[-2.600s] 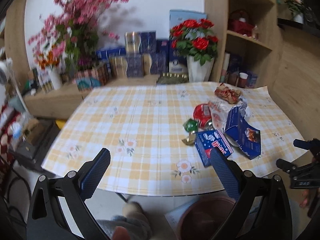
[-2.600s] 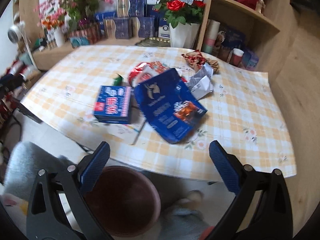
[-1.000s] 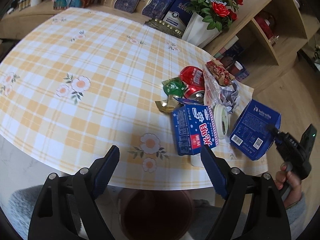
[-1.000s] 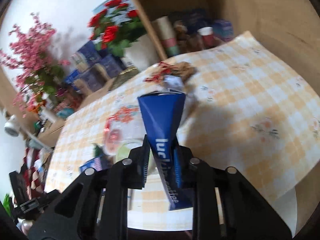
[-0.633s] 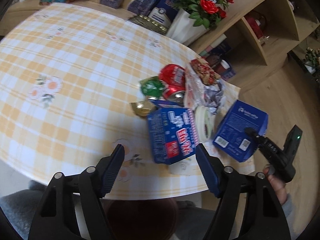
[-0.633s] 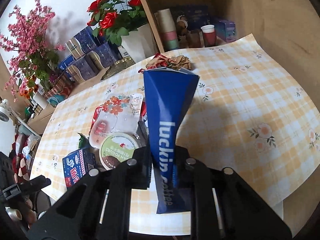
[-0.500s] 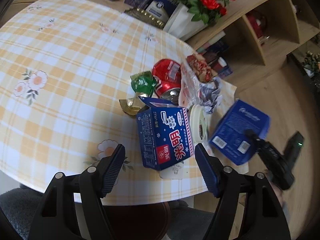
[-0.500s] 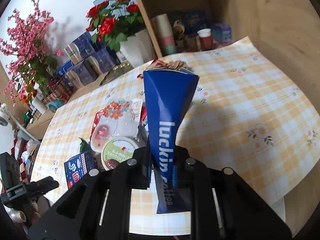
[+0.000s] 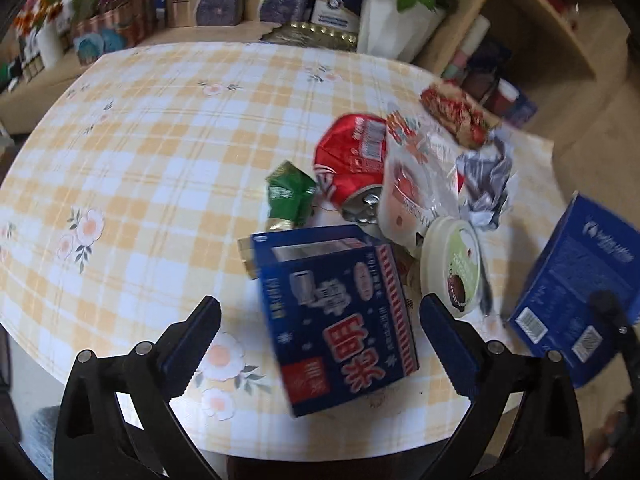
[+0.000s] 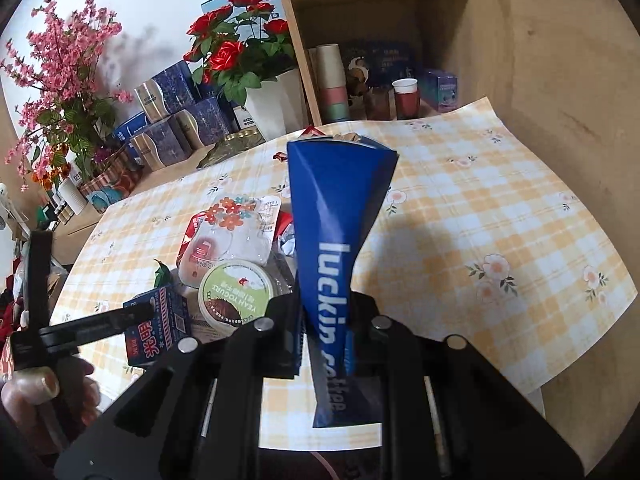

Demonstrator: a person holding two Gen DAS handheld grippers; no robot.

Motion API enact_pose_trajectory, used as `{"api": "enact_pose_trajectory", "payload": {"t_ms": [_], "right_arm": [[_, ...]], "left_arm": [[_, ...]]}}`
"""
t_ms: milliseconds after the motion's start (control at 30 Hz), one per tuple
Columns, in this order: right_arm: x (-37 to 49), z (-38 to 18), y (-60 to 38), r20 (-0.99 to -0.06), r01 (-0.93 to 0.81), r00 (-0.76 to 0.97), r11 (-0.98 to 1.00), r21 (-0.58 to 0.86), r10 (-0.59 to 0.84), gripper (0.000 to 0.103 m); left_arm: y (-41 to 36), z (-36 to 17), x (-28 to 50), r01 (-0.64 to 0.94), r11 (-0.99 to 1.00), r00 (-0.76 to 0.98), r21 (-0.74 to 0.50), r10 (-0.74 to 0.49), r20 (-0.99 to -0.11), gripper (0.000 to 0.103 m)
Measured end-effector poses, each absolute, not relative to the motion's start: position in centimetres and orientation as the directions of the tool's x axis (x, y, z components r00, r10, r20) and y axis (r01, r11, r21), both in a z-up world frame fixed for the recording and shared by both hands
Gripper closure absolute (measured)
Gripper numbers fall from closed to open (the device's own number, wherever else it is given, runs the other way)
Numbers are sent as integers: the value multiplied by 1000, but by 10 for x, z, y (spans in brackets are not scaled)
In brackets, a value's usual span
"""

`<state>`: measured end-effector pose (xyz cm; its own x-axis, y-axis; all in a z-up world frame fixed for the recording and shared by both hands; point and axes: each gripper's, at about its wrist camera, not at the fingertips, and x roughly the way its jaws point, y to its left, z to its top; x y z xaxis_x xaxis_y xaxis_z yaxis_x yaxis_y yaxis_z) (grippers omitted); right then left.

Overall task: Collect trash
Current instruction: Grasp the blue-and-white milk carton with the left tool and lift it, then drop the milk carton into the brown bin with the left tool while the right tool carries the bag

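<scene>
trash lot on a checked table, two grippers over it

table (image 9: 132, 152): rounded top under a smooth yellow-and-white checked cloth with printed flowers; wooden shelving (image 10: 384, 12) behind it, and a white vase of red roses (image 10: 276, 104) beside stacked blue and gold boxes (image 10: 176, 120).

blue paper bag (image 10: 332, 236): flat, creased, glossy, white lettering along its length; lifted above the table's near edge, long axis running up and away from the right gripper (image 10: 324, 334), wide open end farthest from it. that claw is pinched tight on the bag's lower part.

blue carton (image 9: 340, 320): rectangular printed card, top flaps open, lying on the cloth near the table's front edge, long axis running from that edge toward the pile. the left gripper (image 9: 320, 320) hangs over it with its blue-padded claw spread wide, having just been opening, one pad on each side of the carton and neither pressing it.

red can (image 9: 352, 164): crushed metal, on its side behind the carton.

clear plastic packet (image 9: 416, 188): crinkled, with printed flowers, beside the can.

round yoghurt lid (image 9: 454, 264): pale green and white, tilted, just right of the carton.

green foil wrapper (image 9: 290, 196): crumpled, left of the can.
</scene>
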<state>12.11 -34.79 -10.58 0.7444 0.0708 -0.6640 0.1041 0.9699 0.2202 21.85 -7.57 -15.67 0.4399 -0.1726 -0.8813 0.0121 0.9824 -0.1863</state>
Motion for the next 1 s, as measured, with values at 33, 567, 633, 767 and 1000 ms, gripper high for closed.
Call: {"api": "enact_pose_trajectory", "payload": {"t_ms": [33,567,633,767,1000], "right_arm": [[120,-105,-348,-662,102,746,971,218,70,85],[88,-102,-357,-647,113,759,962,250,79,85],[82,-101,-357,-644,112,760,960,255,82,85],[71,-97,-353,-639,103,763,957,270,97,85],[41,-89,-332,-628,52,765,958,281,143,85]], "left_arm": [[-81,-159,221,5,987,436,-158,-145,-888,6],[-78,-177,226,-68,987,391,-149,-111,-914,21],[-70,-168,217,-47,976,407,-212,-175,-896,21],[-54,-149,197,8,960,439,-279,-254,-862,22],[-38,-123,140,222,933,451,-284,-356,-818,22]]}}
